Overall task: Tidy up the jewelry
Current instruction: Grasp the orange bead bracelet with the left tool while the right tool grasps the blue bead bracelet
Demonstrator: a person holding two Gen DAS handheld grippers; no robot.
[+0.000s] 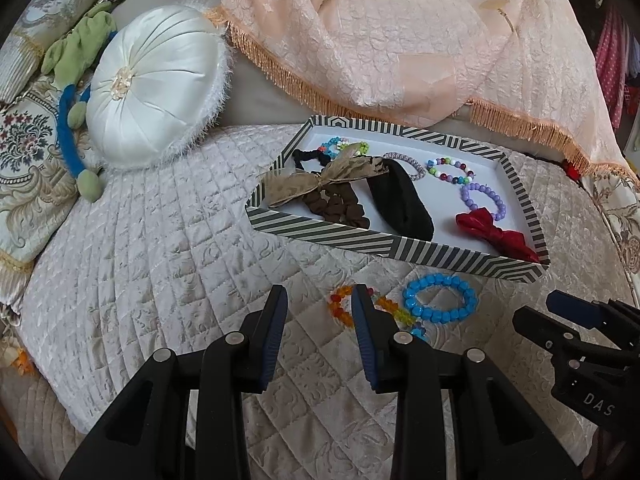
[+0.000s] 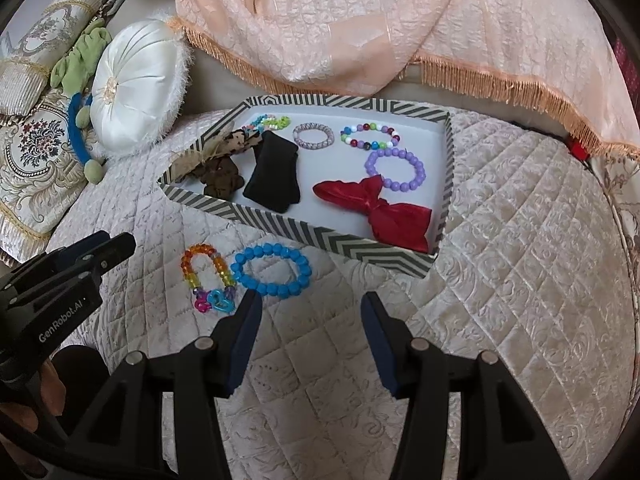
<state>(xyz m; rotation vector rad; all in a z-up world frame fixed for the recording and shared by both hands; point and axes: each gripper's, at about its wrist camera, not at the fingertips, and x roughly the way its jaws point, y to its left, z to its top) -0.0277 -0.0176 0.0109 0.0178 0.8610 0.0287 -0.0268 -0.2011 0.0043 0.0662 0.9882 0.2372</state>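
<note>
A striped tray (image 1: pixel 384 243) (image 2: pixel 304 236) on the quilted bed holds bead bracelets, scrunchies, a black band (image 2: pixel 276 176), a red bow (image 2: pixel 380 208) and a tan bow (image 1: pixel 320 180). In front of it lie a blue bead bracelet (image 1: pixel 440 298) (image 2: pixel 272 270) and a rainbow bead bracelet (image 1: pixel 340 308) (image 2: pixel 208 276). My left gripper (image 1: pixel 320 300) is open, its right finger over the rainbow bracelet. My right gripper (image 2: pixel 308 308) is open, just right of the blue bracelet and empty.
A round white satin cushion (image 1: pixel 156 84) and a green and blue plush toy (image 1: pixel 76 80) lie at the left. A peach fringed cloth (image 1: pixel 380 32) drapes behind the tray. Patterned pillows (image 1: pixel 24 152) line the far left.
</note>
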